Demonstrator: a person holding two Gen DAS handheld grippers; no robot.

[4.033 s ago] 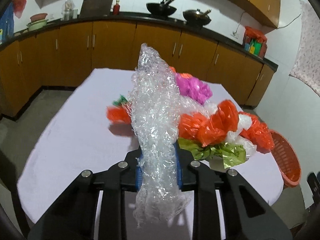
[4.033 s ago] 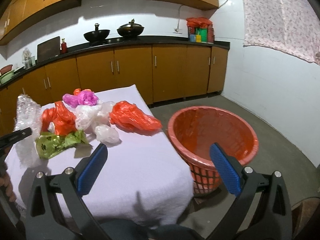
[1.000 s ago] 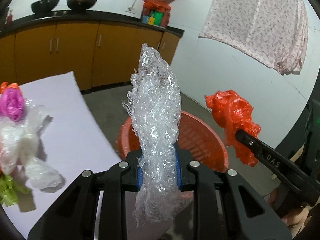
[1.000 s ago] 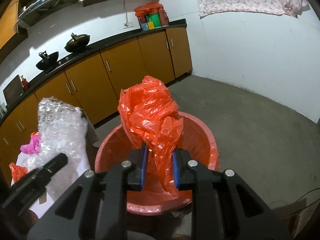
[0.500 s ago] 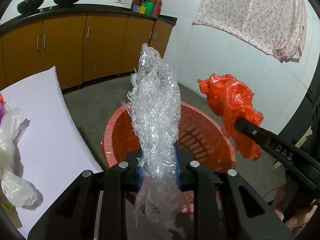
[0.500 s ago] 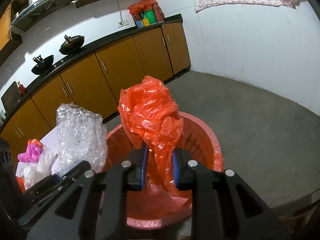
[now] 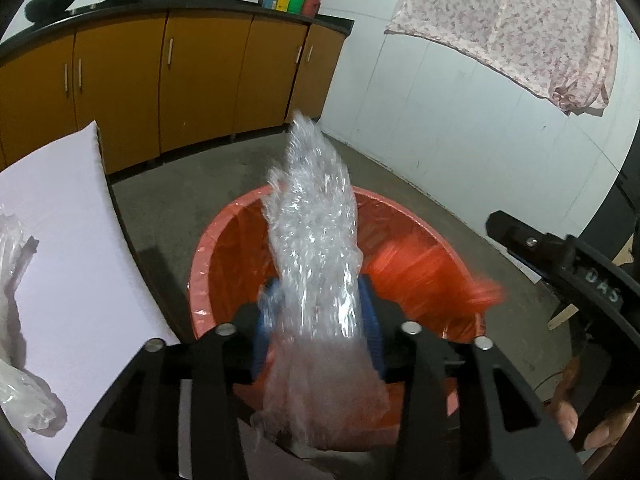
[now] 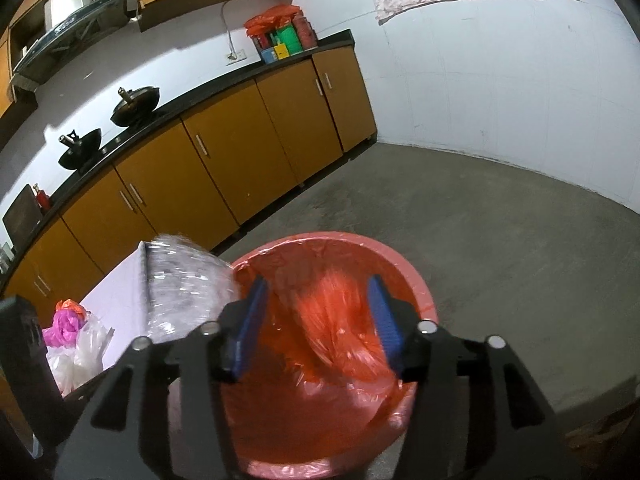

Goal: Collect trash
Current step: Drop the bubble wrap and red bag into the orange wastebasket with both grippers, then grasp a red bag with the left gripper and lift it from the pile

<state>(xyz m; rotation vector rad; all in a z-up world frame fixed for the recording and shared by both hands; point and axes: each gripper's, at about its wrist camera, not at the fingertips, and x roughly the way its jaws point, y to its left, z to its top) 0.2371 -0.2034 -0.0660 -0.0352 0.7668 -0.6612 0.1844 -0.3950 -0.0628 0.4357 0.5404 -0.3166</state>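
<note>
Since half a second ago our right gripper (image 8: 316,316) has spread its fingers, dropping the orange bag (image 8: 336,328) into the basket (image 8: 404,264), while our left gripper (image 7: 316,320), fingers parting, could let the bubble wrap (image 7: 312,240) snag on the rim.

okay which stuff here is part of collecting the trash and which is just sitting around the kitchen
Part of the job:
bubble wrap
orange bag, blurred, falling
orange basket
bags on the table

Just lying about:
woks
cupboards
cloth on the wall
boxes on the counter

Red-orange basket (image 8: 416,280) (apparently orange bag (image 8: 340,320))
</note>
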